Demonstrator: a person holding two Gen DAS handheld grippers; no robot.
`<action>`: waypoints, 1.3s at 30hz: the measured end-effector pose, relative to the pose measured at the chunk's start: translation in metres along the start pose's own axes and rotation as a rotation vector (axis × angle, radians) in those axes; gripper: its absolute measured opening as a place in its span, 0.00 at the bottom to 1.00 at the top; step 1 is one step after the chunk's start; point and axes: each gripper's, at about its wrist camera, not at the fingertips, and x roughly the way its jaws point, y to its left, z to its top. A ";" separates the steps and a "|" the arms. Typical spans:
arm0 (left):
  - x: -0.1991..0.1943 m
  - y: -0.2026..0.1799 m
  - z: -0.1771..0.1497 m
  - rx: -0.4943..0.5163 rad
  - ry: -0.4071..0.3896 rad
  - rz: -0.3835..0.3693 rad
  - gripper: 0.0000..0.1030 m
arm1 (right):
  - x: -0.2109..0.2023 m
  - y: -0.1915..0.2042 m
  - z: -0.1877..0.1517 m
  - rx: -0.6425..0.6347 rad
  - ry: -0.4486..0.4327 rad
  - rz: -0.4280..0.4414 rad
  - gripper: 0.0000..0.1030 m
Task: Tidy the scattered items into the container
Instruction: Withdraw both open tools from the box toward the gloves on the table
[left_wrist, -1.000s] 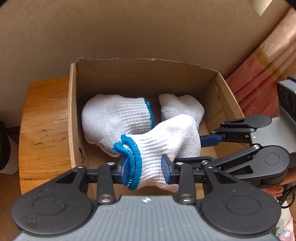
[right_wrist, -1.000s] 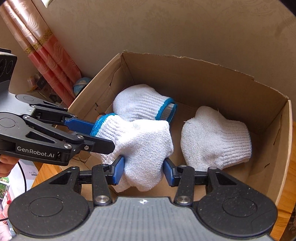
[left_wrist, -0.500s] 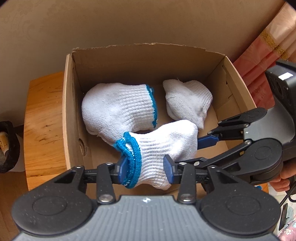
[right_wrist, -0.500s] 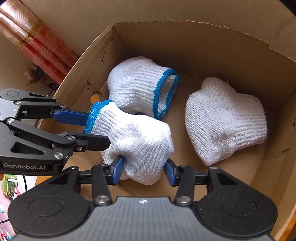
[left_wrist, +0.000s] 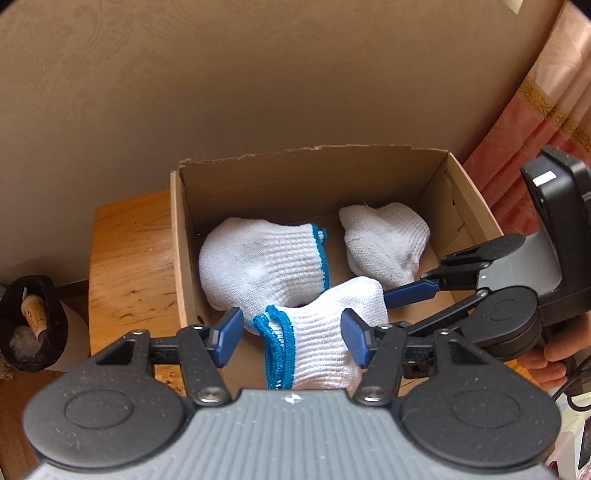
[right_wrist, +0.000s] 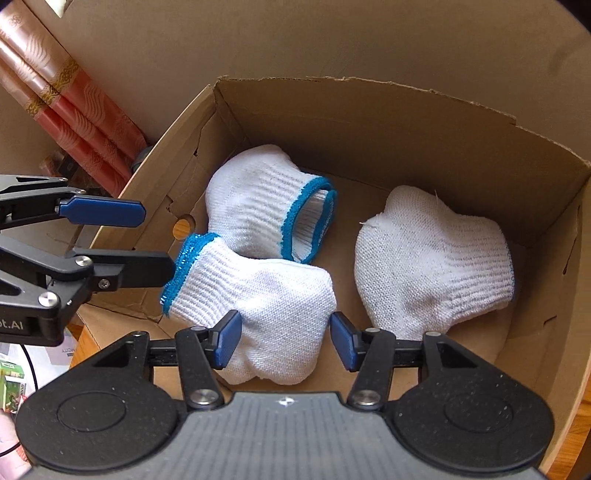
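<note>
Both grippers are letting go: the left gripper (left_wrist: 291, 338) has its blue pads spreading, the left-hand pad clear of the cloth, and the right gripper (right_wrist: 286, 341) is widening too, its pads just beside the fabric and no longer squeezing. Between them lies the white knitted glove with a blue cuff (right_wrist: 255, 295), resting low in the open brown cardboard box (right_wrist: 369, 110), its cuff end near the box's side wall.

Likely trouble: loose knit could snag on a pad as a gripper lifts away, dragging the glove back up or over the wall. The cuff sits close to the edge, so a nudge from the left gripper's fingers could tip it out. It also leans on a neighbour and may slump.

Count: three white knitted gloves in the box, namely this one, a second blue-cuffed glove (right_wrist: 266, 203) behind it, and a third (right_wrist: 432, 251) lying apart. One box, two grippers.
</note>
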 end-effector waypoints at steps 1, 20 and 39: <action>-0.002 0.003 0.000 -0.008 -0.006 0.000 0.57 | 0.001 0.000 0.001 0.007 0.004 0.016 0.57; -0.018 0.012 -0.007 -0.033 -0.039 -0.028 0.58 | 0.015 0.006 0.005 0.083 0.044 0.086 0.69; -0.066 -0.028 -0.058 0.079 -0.088 0.000 0.81 | -0.107 0.017 -0.070 0.008 -0.149 -0.066 0.84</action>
